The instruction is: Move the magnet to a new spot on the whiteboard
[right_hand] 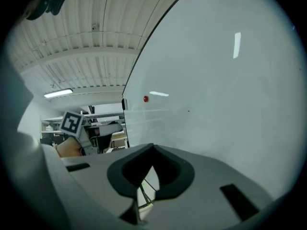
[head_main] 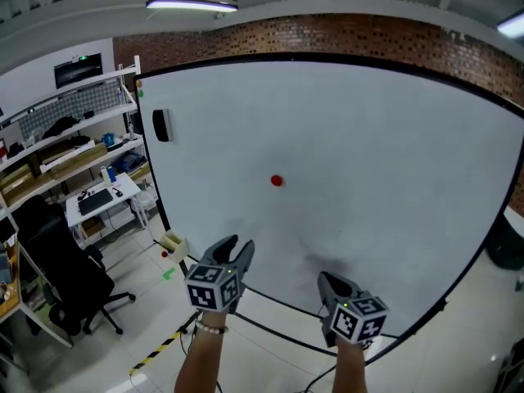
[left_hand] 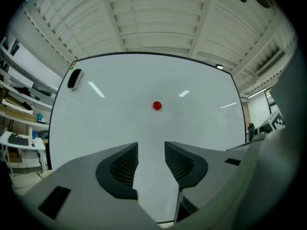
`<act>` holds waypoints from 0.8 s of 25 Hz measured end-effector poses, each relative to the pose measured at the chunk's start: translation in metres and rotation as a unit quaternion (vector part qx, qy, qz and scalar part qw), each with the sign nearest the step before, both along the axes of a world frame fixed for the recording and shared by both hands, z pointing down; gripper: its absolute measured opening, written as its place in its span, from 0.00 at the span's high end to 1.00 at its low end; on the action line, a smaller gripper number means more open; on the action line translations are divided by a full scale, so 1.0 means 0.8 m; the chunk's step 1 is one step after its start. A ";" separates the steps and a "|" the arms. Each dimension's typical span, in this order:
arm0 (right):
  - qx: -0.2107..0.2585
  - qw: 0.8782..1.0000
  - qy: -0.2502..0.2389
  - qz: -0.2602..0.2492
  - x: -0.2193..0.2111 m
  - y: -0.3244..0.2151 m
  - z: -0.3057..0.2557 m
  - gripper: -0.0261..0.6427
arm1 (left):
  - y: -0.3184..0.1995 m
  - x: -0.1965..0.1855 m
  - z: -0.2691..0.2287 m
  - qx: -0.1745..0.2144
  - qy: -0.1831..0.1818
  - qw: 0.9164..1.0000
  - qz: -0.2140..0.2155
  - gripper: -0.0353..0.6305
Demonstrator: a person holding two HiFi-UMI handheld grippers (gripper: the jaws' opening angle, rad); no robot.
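Fingers of your left gripper stand apart with only bare board showing between them; those of your right gripper are closed together on nothing. Whiteboard: upright, filling the view ahead, and blank apart from two items. Black eraser: stuck near the top left corner, well clear of the work. Red magnet: near the board's middle, above the left gripper and well apart from it. From that gripper's own view it sits almost in line with the gap. The step in hand appears to be the approach. Raise the open left gripper until the magnet lies centred between the fingers, then advance squarely. Close on its rim, not its face, since a small round magnet would likely slip from an off-centre pinch.
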State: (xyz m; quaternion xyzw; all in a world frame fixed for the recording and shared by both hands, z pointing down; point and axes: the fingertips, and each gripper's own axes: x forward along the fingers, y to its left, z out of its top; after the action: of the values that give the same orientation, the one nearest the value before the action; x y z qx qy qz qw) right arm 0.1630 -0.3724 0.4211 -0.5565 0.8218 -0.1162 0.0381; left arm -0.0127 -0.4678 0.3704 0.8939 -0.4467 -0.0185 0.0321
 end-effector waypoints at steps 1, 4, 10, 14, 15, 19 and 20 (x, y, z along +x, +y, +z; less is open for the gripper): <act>-0.003 1.000 0.001 -0.005 -0.003 -0.002 0.002 0.94 | 0.009 -0.012 0.012 -0.005 0.004 1.000 -0.011 0.70; -0.013 1.000 0.006 -0.019 -0.009 -0.006 0.015 0.94 | 0.037 -0.045 0.048 -0.018 0.015 0.999 -0.041 0.88; -0.027 0.998 0.010 -0.047 -0.016 -0.007 0.036 0.94 | 0.090 -0.080 0.105 -0.057 0.021 0.995 -0.083 0.94; -0.040 0.997 0.007 -0.066 -0.015 -0.001 0.055 0.94 | 0.119 -0.076 0.137 -0.087 0.009 0.992 -0.093 0.94; -0.044 0.997 0.004 -0.071 -0.014 0.000 0.061 0.94 | 0.124 -0.074 0.144 -0.093 0.006 0.991 -0.096 0.94; -0.047 0.995 0.003 -0.085 -0.010 0.009 0.082 0.94 | 0.138 -0.061 0.169 -0.113 0.000 0.988 -0.103 0.94; -0.047 0.995 0.005 -0.086 -0.010 0.012 0.083 0.94 | 0.142 -0.056 0.172 -0.116 0.000 0.988 -0.101 0.94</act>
State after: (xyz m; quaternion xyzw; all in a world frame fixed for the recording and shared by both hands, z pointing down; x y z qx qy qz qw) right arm 0.1552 -0.3630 0.4876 -0.4852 0.8606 -0.1545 -0.0020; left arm -0.0578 -0.3545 0.5081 0.8345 -0.5335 0.0307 0.1339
